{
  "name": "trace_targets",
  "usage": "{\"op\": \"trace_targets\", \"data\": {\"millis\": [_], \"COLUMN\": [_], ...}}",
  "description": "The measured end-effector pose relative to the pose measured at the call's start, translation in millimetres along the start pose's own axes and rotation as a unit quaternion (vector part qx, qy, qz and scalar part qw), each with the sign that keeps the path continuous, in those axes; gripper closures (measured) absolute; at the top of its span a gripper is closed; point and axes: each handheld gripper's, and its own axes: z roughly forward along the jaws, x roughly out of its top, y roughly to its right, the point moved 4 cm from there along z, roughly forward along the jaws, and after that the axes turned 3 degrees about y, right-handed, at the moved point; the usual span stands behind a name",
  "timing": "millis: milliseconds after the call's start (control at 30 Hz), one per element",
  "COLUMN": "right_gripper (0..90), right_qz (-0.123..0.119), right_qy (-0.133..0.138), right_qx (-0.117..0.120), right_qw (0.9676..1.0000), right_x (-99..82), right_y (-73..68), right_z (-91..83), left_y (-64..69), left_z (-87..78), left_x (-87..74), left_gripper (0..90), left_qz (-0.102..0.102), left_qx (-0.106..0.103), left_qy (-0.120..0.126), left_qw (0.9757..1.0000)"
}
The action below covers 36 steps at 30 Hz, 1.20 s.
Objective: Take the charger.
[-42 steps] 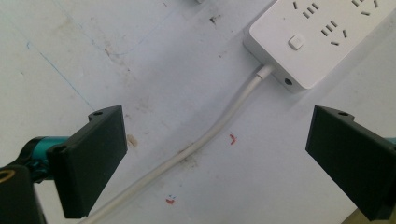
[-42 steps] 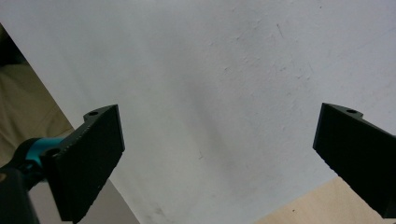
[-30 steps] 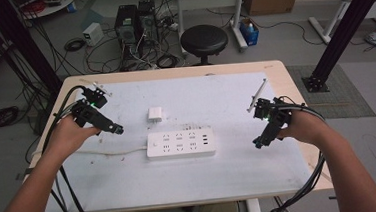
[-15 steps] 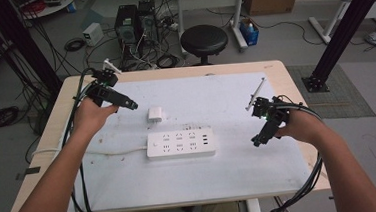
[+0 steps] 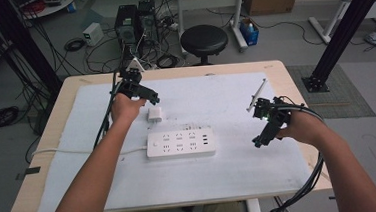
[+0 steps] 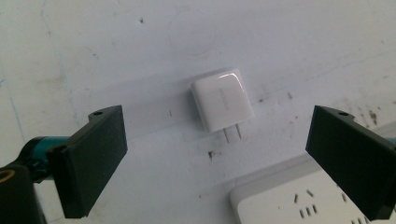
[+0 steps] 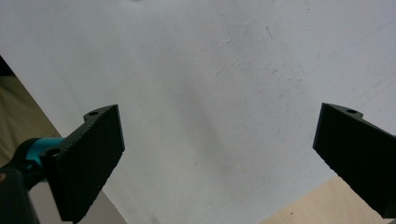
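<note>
Nothing is gripped yet. The charger (image 6: 222,101) lies flat on the counter (image 5: 230,168), prongs toward the power strip (image 5: 180,144) nearby. The left tongs (image 6: 219,154) gape wide above the charger; the right tongs (image 7: 219,154) gape too, off to the side. Picking up and plugging in remain.

My left arm reaches far forward, forearm stretched out, the hand wrapped round the left gripper (image 5: 142,91) at the far left part of the surface. Its fingers (image 6: 91,165) stand wide apart and hold nothing. My right arm is bent in closer, the hand gripping the right gripper (image 5: 264,130), which tilts down toward the near right. Its fingers (image 7: 86,158) are spread wide too, with nothing between them.
</note>
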Motion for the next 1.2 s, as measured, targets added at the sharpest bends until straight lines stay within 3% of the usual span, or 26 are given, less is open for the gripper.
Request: {"op": "trace_targets", "data": {"millis": [167, 300, 533, 567, 833, 1200], "right_gripper": [1.3, 1.3, 1.3, 1.3, 1.3, 1.3], "right_qz": [0.003, -0.001, 0.002, 0.002, -0.002, 0.007], "right_qy": [0.000, 0.000, 0.000, 0.001, 0.001, 0.001], "right_qx": [0.001, 0.004, 0.010, 0.011, 0.016, 0.021], "right_qw": [1.0000, 1.0000, 0.9999, 0.9999, 0.9999, 0.9998], "right_x": [-0.3, -0.5, -2.9, -3.7, -5.1, -9.8], "right_y": [-0.2, 0.0, 0.1, 0.1, 0.1, 0.8], "right_z": [0.8, 3.8, 8.2, 9.0, 10.8, 13.7], "left_y": [3.9, 9.8, 14.5, 14.3, 15.5, 11.0], "left_z": [23.2, 39.4, 55.5, 65.2, 85.8, 92.5], "left_x": [0.2, -0.5, -2.3, -4.8, -11.2, -16.0], "left_gripper": [5.2, 5.2, 5.2, 5.2, 5.3, 15.4], "left_qz": [-0.016, -0.017, -0.027, -0.024, -0.029, -0.047], "left_qx": [0.009, 0.004, 0.013, 0.036, 0.046, 0.022], "left_qy": [-0.017, -0.024, -0.029, -0.038, -0.061, -0.070], "left_qw": [0.9997, 0.9996, 0.9991, 0.9983, 0.9967, 0.9962]}}
